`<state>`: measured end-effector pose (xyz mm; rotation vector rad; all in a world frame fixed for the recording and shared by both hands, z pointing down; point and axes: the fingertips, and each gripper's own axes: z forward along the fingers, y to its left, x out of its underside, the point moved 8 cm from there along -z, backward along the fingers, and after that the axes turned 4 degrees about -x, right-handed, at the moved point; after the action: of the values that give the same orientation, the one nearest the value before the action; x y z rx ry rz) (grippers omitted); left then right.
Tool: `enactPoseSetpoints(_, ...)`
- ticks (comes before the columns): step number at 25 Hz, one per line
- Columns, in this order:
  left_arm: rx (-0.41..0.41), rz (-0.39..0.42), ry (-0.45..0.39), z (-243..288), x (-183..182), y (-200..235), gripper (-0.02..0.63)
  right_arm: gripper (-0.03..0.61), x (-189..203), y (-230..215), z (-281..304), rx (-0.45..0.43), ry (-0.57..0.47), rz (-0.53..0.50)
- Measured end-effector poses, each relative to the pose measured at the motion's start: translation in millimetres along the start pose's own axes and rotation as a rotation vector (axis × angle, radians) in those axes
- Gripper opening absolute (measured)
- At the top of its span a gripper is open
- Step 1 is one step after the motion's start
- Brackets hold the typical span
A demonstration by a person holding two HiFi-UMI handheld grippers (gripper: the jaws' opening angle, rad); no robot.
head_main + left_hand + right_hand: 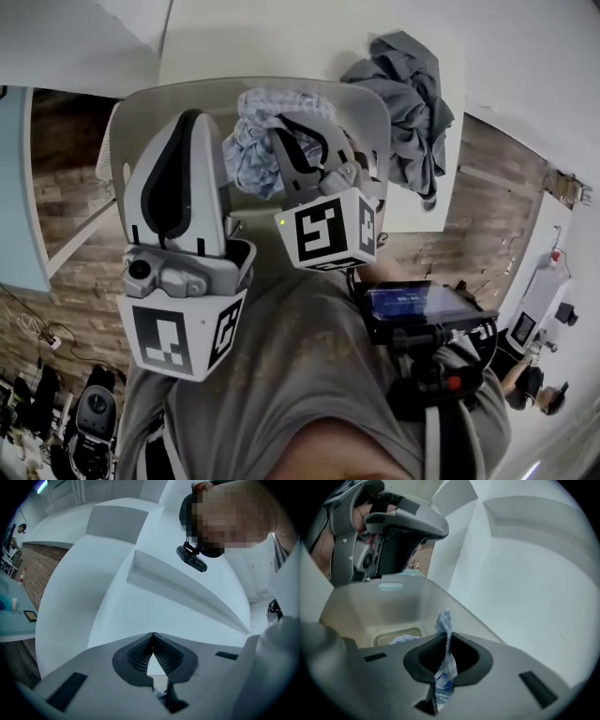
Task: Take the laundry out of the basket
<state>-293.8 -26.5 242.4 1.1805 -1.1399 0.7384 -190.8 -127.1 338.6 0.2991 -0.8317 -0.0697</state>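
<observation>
Right gripper view: my right tongs pinch a blue cloth over the basket to lift it out; my left tongs are pressed together, empty.

Basket interior mostly hidden behind left gripper & right gripper; cloth partly covered; floor clutter too small to ID.

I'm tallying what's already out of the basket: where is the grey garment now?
In the head view the grey garment lies crumpled on the white table, at upper right, just past the right rim of the basket.
</observation>
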Motion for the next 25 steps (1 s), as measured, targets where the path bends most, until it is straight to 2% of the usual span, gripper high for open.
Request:
enactPoseSetpoints(7,0.011,0.035,-0.046,-18.9,-13.4,-31.3,0.009,0.031,-34.3,-19.1,-52.1,0.077,-0.235,0.017)
enactPoseSetpoints(11,0.016,0.084,-0.104,-35.9,-30.5,-53.1,0.009,0.029,-56.8,-35.5,-92.8,0.123,-0.382,0.032)
enactPoseSetpoints(16,0.065,0.12,-0.172,-47.5,-42.8,-80.6,0.009,0.029,-78.7,-65.2,-149.0,0.261,-0.522,-0.001)
enactPoseSetpoints(20,0.107,0.119,-0.204,-56.2,-42.7,-99.9,0.008,0.028,-79.1,-87.7,-196.2,0.382,-0.577,-0.019)
enactPoseSetpoints(25,0.185,0.106,-0.211,-52.4,-39.7,-122.3,0.009,0.028,-59.3,-110.0,-254.5,0.548,-0.566,-0.017)
